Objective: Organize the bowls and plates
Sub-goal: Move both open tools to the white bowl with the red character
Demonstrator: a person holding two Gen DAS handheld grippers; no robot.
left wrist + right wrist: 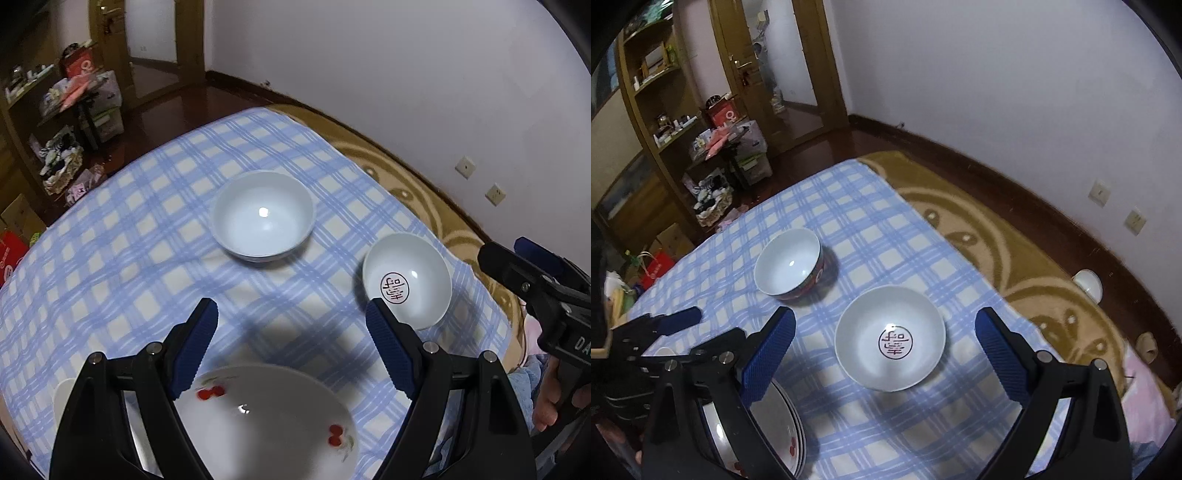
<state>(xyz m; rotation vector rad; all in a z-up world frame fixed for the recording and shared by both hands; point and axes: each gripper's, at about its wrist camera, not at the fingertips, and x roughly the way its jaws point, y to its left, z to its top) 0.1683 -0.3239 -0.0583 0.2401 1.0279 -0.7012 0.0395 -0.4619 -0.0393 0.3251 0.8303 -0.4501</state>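
A white bowl with a red round seal inside (891, 339) sits on the blue checked cloth (871, 229), just ahead of my open, empty right gripper (884, 345). It also shows in the left wrist view (407, 280). A second white bowl with a dark red outside (790, 261) stands farther left; it is the bowl in the left wrist view (264, 216). A stack of white plates with red cherries (273, 421) lies under my open, empty left gripper (291, 328); the stack also shows in the right wrist view (783, 432).
The cloth lies over a brown patterned blanket (1015, 243) along the right. A white wall with sockets (1100, 192) is beyond. Cluttered shelves and boxes (713, 166) stand far left. A small white object (62, 398) lies left of the plates.
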